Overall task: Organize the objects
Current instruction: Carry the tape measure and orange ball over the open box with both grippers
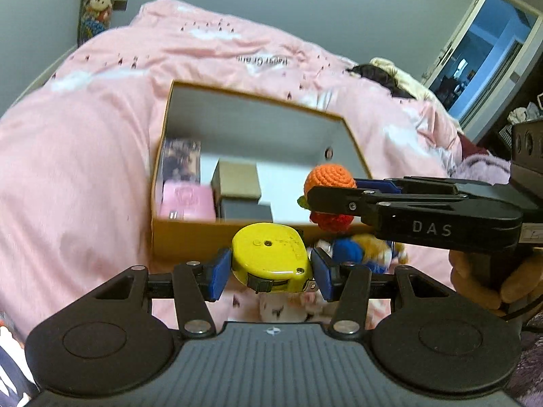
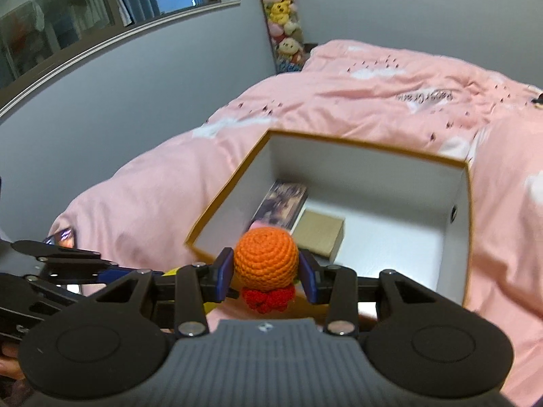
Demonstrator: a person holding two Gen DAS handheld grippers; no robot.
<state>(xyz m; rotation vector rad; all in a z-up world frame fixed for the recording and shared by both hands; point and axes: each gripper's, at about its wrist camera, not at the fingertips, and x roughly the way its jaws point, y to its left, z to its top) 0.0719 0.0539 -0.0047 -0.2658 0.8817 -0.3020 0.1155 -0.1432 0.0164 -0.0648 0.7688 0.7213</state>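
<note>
A bed (image 2: 373, 101) covered with a pink duvet (image 1: 101, 152) fills most of the room. Plain grey walls (image 2: 152, 84) rise behind it. A tall column of stuffed toys (image 2: 283, 17) stands in the corner. A white-framed window (image 1: 488, 51) shows blue evening light outside.

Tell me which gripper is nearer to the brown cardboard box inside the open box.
Right. The right gripper, shut on the orange crochet toy, hangs by the open box rim, near the brown cardboard box. The left gripper, holding the yellow tape measure, sits further back.
</note>
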